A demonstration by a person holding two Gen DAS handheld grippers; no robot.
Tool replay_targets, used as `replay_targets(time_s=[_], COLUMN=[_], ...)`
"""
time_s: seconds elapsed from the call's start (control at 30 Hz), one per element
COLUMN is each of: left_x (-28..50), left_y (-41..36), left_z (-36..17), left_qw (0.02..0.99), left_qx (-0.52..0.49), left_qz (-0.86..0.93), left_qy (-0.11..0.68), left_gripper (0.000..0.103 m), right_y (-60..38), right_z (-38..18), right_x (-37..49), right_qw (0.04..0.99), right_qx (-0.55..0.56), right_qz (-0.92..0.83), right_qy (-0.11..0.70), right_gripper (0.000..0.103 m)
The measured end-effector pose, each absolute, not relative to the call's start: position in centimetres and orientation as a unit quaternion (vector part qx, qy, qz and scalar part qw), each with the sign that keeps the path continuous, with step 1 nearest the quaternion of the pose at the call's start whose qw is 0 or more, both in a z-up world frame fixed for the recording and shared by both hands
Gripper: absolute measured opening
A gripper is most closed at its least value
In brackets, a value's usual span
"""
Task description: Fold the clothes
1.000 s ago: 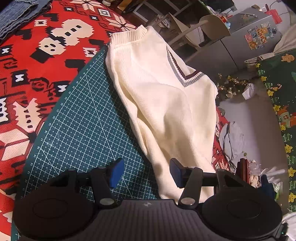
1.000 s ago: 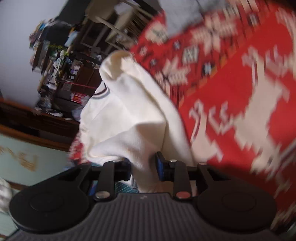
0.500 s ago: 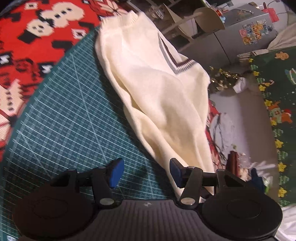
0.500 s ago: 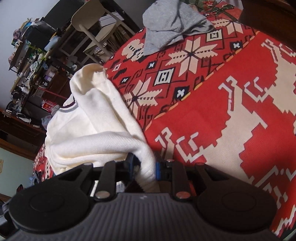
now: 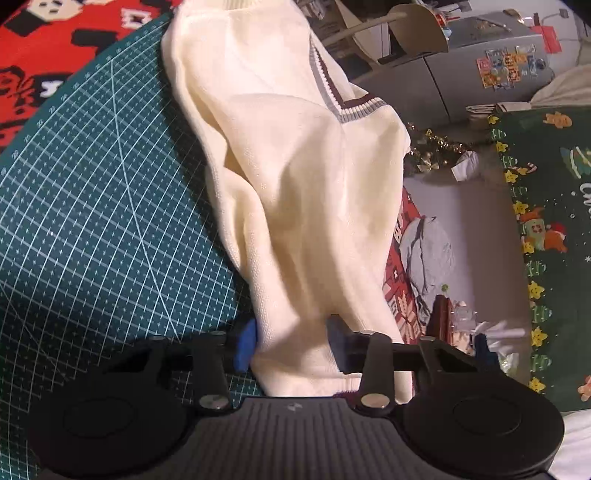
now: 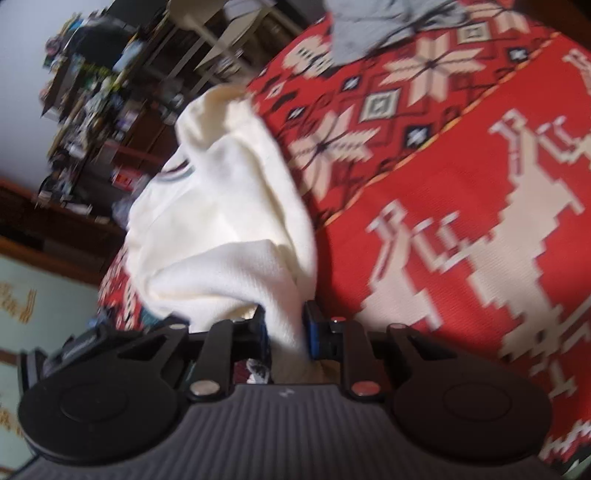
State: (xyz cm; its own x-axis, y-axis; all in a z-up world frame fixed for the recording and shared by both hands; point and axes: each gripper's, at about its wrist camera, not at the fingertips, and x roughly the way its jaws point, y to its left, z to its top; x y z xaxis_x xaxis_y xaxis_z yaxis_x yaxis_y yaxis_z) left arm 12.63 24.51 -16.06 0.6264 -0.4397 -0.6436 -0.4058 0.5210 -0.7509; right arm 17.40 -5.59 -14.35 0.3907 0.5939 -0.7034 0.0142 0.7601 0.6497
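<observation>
The cream sweater [image 5: 295, 192] lies in a long, bunched strip along the right edge of the green cutting mat [image 5: 92, 206], which covers the bench. In the left wrist view it runs from the fingers at 6 o'clock up to the ribbed hem at 12 o'clock. Its V-neck trim, striped grey and maroon, sits toward 1 o'clock. The right side of the sweater hangs past the mat's edge, over the red patterned cloth [image 5: 51, 48] that also shows at 10 to 11 o'clock.

The left gripper [image 5: 291, 343] straddles the sweater's near end. Its blue-padded fingers [image 5: 246, 345] are closing on the fabric: the left pad touches the knit's edge, and the right pad rests on top of the cloth. The fabric between them is not yet squeezed tight.

In the right wrist view, blurred, the right gripper [image 6: 286, 332] has its fingers narrow, pinching a fold of the sweater [image 6: 221, 221]. From there the knit rises in a mound toward 11 o'clock. The red cloth [image 6: 443, 221], with cream figures, fills the view from 1 to 5 o'clock. A grey garment [image 6: 376, 26] lies on it at 12 to 1 o'clock. Cluttered shelves [image 6: 92, 92] stand at 10 o'clock.
</observation>
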Motion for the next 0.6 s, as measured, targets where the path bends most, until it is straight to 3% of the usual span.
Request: replay_targets(time_s=[0.03, 0.1, 0.27, 0.6], left_x=[12.6, 12.6, 12.3, 8.1], left_y=[24.5, 24.5, 24.3, 26.3], left_z=[-16.0, -16.0, -14.9, -10.7], left_qw=[0.761, 0.764, 0.787, 0.832], left_qx=[-0.484, -0.477, -0.439, -0.366], left_qz=[-0.008, 0.0, 0.032, 0.101], left_qy=[0.432, 0.434, 0.432, 0.404], left_gripper=[0.029, 0.008, 0.005, 0.005], right_y=[-5.2, -5.0, -5.3, -7.3], right_z=[-14.4, -14.5, -14.4, -11.2], right_x=[17.4, 17.4, 17.6, 15.6], right_qw=[0.779, 0.774, 0.772, 0.816], right_qx=[0.289, 0.289, 0.294, 0.267], right_qz=[0.193, 0.202, 0.209, 0.193], right_qy=[0.522, 0.526, 0.524, 0.476], right_gripper=[0.022, 0.022, 0.026, 0.055])
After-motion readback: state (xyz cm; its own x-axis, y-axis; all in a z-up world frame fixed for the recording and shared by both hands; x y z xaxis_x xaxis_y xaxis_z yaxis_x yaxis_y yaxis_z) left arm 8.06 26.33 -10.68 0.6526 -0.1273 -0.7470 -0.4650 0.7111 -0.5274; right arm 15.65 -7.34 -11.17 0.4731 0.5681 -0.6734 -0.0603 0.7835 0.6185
